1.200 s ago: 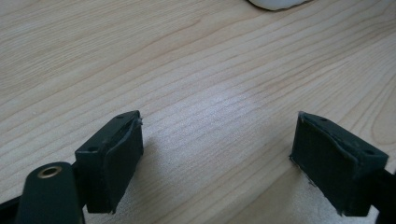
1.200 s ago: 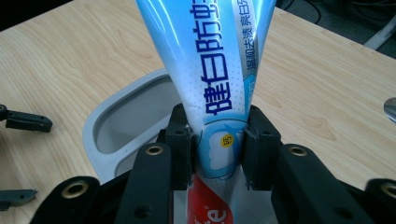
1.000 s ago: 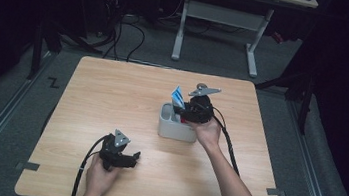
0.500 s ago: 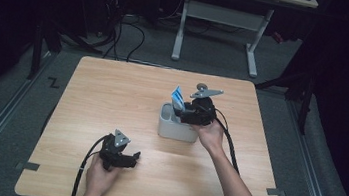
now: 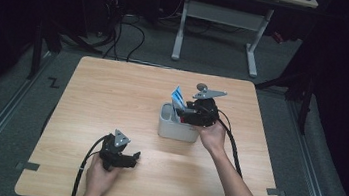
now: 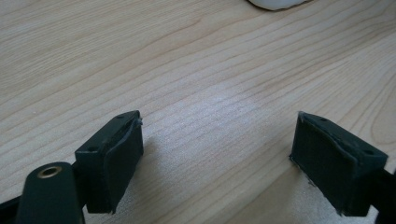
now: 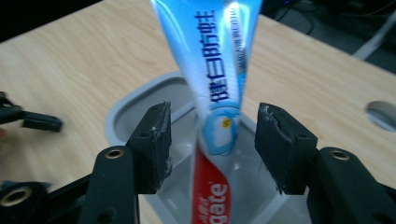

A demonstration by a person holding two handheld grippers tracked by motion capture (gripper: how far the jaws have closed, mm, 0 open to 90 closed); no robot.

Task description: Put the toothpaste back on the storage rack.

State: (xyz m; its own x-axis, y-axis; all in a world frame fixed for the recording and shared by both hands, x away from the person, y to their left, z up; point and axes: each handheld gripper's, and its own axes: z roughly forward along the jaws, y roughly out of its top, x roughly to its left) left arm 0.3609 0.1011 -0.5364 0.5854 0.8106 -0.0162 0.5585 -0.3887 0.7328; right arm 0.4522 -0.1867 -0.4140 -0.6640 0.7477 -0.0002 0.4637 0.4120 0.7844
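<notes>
The right gripper (image 7: 212, 140) has just opened; its jaws flank the toothpaste tube (image 7: 217, 93) without contact. The tube stands tilted toward 11 o'clock inside the grey container (image 5: 177, 128). Risk: withdrawal may snag and topple it. The left gripper (image 6: 219, 154) rests open and empty.

A tub (image 5: 177, 128) stands on the table (image 5: 113, 90), a little right of the middle. A toothpaste tube (image 5: 179, 97) stands in the tub, leaning on its far rim. The right gripper (image 5: 191, 116) is over the tub's right side, the toothpaste tube between its jaws. The left gripper (image 5: 127, 160) rests near the front edge, well apart from the tub.
</notes>
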